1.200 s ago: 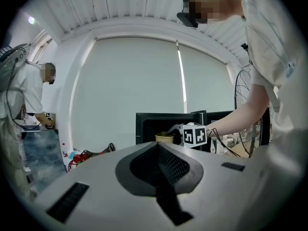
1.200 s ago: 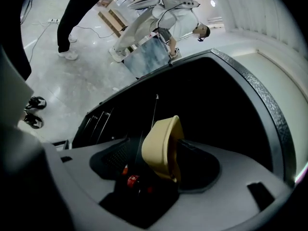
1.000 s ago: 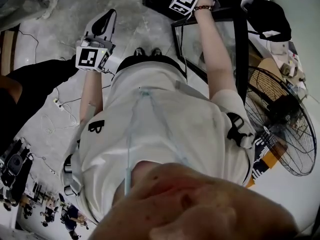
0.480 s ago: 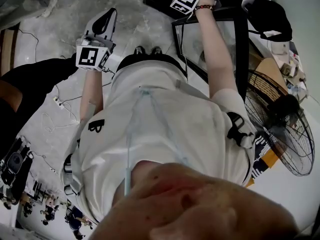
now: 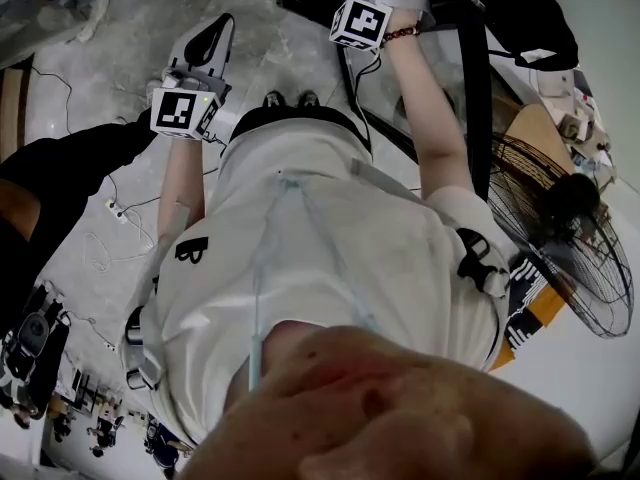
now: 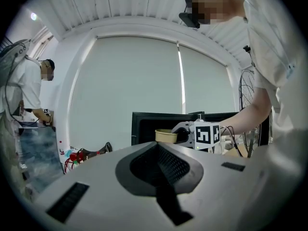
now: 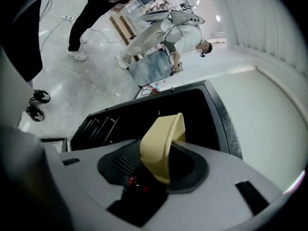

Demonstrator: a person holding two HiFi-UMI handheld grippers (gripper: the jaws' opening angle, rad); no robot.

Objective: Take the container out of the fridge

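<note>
A tan, bowl-like container (image 7: 161,143) stands tilted between the jaws of my right gripper (image 7: 156,160), which is shut on its wall. Behind it gapes the dark inside of the black fridge (image 7: 144,112). From the left gripper view, the same container (image 6: 167,135) sits in the right gripper (image 6: 185,134), just in front of the fridge (image 6: 144,124). My left gripper (image 5: 217,28) hangs over the floor left of the person's body, shut with nothing in it. In the head view the right gripper's marker cube (image 5: 361,22) is at the fridge's front; the container is hidden there.
A black-framed glass panel (image 5: 470,78) stands right of the right arm. A large floor fan (image 5: 575,258) is at the far right. Cables and a power strip (image 5: 112,208) lie on the floor at left. Other people stand at benches (image 7: 163,35) beyond the fridge.
The right gripper's marker cube has come down and slightly left in the head view, toward the person's body. The left gripper has hardly moved.
</note>
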